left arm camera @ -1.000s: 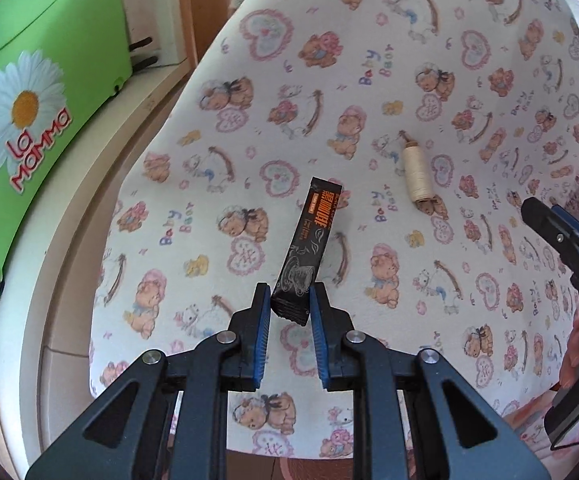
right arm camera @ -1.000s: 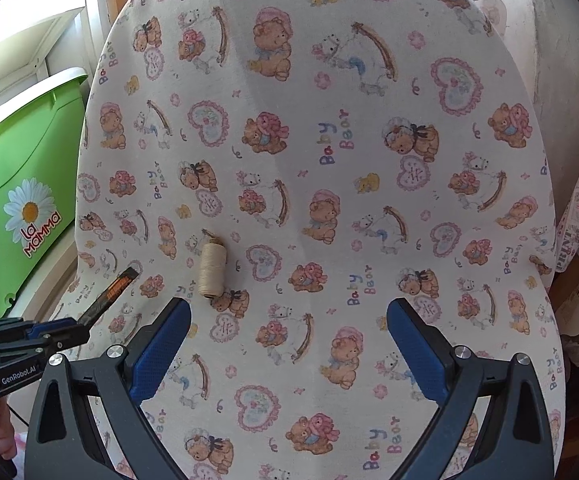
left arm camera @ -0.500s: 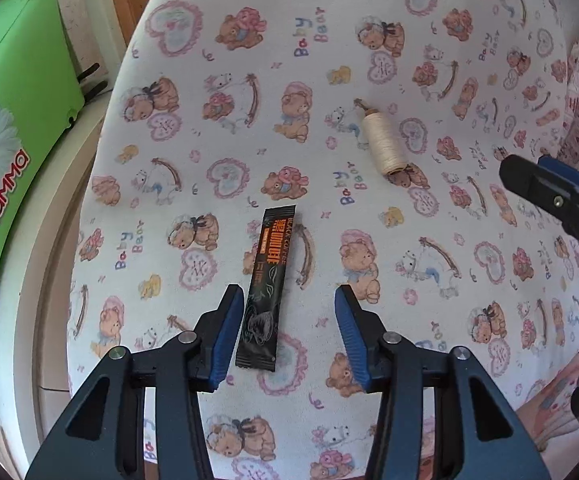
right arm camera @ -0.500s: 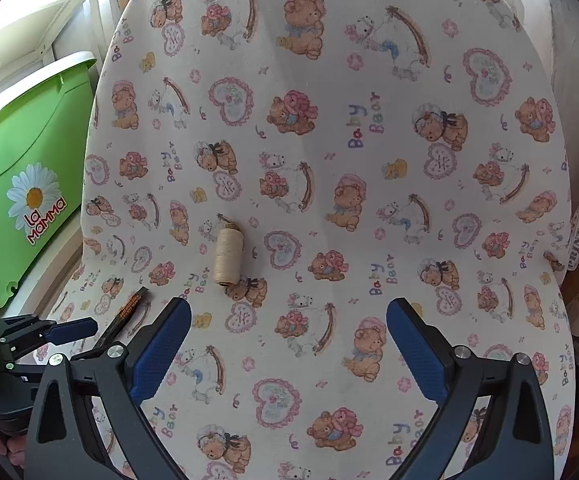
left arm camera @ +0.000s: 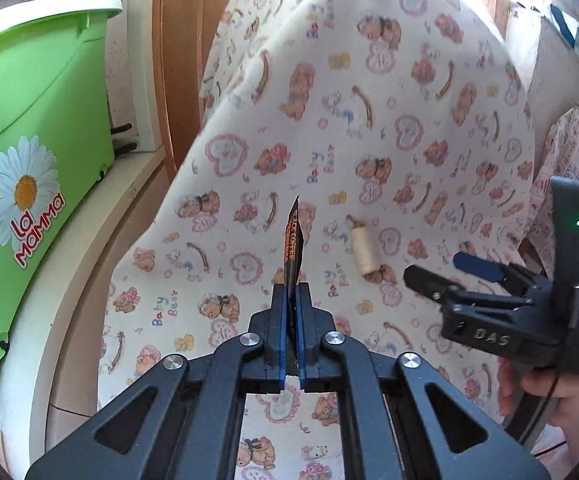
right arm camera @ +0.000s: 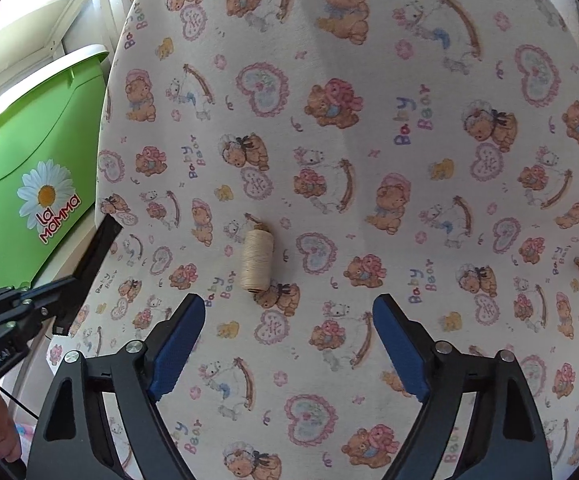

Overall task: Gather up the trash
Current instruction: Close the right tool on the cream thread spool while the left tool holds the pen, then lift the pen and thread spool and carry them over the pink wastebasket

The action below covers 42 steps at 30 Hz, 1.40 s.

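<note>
While left tongs point(left arm camera: 291, 304) pinch coffee sachet point(left arm camera: 294, 242), right tongs point(right arm camera: 289, 346) gape wide, holding nothing.

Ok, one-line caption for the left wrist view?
Left gripper shut on black coffee sachet above teddy-print cloth.

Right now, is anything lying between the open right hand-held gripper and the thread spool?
No. In the right wrist view, only bare printed cloth lies between the right hand-held gripper and the thread spool.
</note>
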### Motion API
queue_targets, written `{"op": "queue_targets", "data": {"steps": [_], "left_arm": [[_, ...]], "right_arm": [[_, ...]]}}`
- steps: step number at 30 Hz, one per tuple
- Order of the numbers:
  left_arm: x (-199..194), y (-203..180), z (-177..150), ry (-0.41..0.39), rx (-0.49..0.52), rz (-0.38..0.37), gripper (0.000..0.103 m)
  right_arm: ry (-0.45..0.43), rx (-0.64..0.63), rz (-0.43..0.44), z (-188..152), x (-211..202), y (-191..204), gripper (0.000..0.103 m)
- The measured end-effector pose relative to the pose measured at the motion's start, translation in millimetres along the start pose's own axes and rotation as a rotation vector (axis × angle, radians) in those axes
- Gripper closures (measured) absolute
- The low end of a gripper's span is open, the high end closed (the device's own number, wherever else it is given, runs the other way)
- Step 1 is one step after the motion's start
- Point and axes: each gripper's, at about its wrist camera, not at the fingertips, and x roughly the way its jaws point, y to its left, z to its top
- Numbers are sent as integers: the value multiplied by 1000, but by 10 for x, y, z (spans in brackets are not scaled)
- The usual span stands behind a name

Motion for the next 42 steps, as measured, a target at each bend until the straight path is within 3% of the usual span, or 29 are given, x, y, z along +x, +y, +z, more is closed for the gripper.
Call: {"op": "queue_targets", "data": {"steps": [3, 8, 10, 20, 22, 24, 34, 37, 42], "left_arm": [[-128, -20, 19, -75, 16, 34, 100], [-110, 24, 64, -78, -3, 55, 100], [-67, 63, 59, -78, 1, 82, 100], [100, 237, 28, -30, -44, 120, 99], [124, 237, 15, -21, -43, 120, 99], [146, 238, 1, -13, -46, 118, 99], [11, 249, 9, 7, -98, 84, 99], [-60, 286, 18, 20, -149, 26, 99], [-278, 252, 8, -68, -157, -23, 99]], "right_arm": [[14, 25, 9, 62, 156, 72, 25], [11, -7, 24, 225, 348, 197, 31], [42, 21, 37, 226, 467, 190, 41], [86, 39, 25, 165, 728, 166, 58], [97, 56, 56, 159, 742, 137, 72], [89, 54, 64, 156, 712, 126, 78], [34, 49, 99, 148, 293, -6, 79], [29, 77, 125, 118, 151, -117, 79], [9, 88, 115, 32, -142, -298, 79]]}}
